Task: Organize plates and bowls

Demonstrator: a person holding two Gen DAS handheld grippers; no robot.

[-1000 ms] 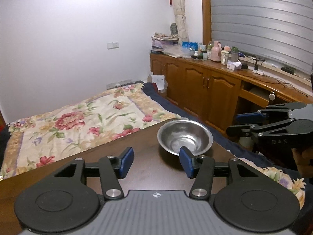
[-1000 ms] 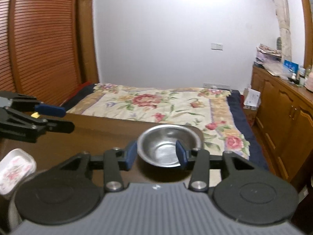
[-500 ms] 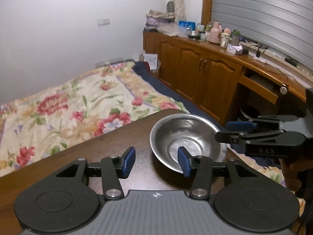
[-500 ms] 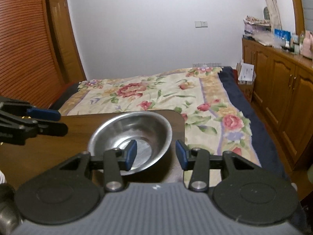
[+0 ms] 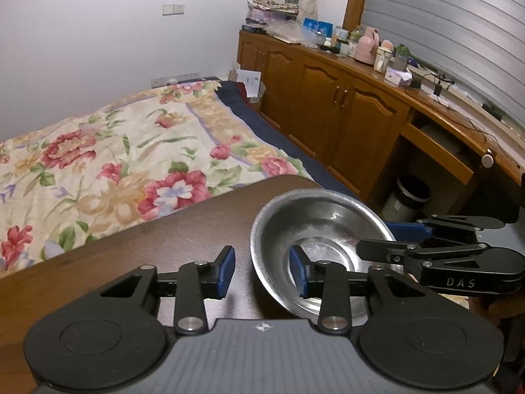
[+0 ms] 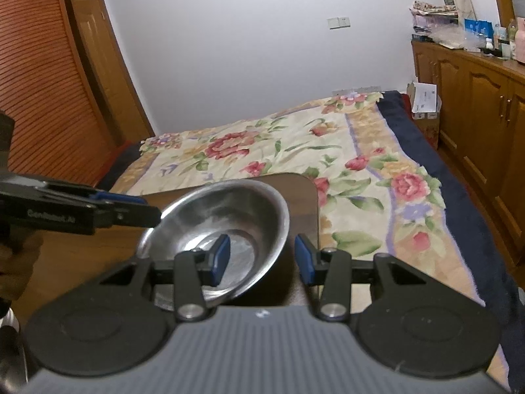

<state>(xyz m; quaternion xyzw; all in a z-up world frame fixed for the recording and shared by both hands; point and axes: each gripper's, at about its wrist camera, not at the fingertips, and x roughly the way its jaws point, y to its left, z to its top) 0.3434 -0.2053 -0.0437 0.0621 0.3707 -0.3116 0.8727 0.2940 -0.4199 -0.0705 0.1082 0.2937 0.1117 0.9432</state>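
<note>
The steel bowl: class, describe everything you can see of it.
The round, shallow stainless-steel bowl looks scuffed, shiny and empty. It sits near the rounded corner of the dark brown wooden table. Both grippers straddle its rim, one blue pad inside, one outside: the left gripper, jaws closing, on one side, the right gripper opposite. Pad contact is unclear.

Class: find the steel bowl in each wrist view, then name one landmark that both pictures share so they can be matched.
Left wrist view: steel bowl lies right of centre, low, on the table's far corner.
Right wrist view: steel bowl lies left of centre, low, near the same corner.
Shared landmark: the floral bedspread beyond the table.
</note>
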